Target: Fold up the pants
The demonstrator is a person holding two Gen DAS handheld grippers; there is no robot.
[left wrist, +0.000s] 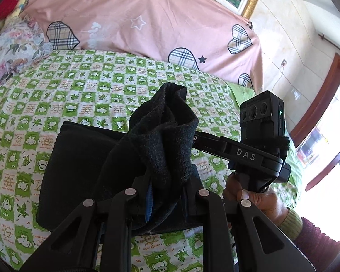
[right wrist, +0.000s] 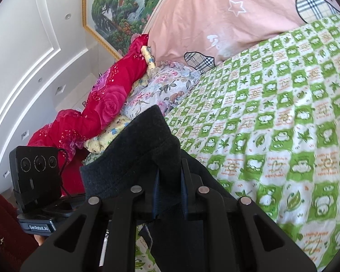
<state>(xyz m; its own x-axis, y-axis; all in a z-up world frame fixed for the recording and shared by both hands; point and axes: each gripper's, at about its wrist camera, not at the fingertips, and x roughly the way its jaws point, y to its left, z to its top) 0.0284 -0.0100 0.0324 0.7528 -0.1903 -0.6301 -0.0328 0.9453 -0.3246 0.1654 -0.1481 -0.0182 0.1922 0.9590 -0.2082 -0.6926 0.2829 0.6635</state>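
So, left gripper (left wrist: 164, 195) is pinched on a bunched fold of the pants (left wrist: 83, 165), dark fleecy cloth standing up between its blue pads (left wrist: 149, 200); right gripper (right wrist: 168, 193) likewise clamped on another bunch of the same cloth, w/ a frayed bit hanging below the jaws. Rest of the pants lies as a flat dark slab on the sheet (left wrist: 56, 95), green check, just beyond the left gripper, so the held edge looks lifted over an already doubled part. Prob. step: carrying the gripped edge across to lay it on the flat part. To do it well: keep both grippers level w/ each other so the edge stays straight, keep cloth taut between them, lower till the edge lines up w/ the far edge of the slab, then let go both at once; don't drag the bottom layer. Further out: pink pillow (left wrist: 170, 22) w/ plaid hearts at the bed head, floral bedding (right wrist: 161, 86) and red blanket (right wrist: 106, 104) to one side, framed picture (right wrist: 124, 6) on the wall. Hard to tell: which end of the pants (waist or hems) is held, how much cloth sits inside each jaw, and the near edge of the slab, hidden behind the gripper bodies; the hand (left wrist: 258, 197) on the right gripper shows only in part
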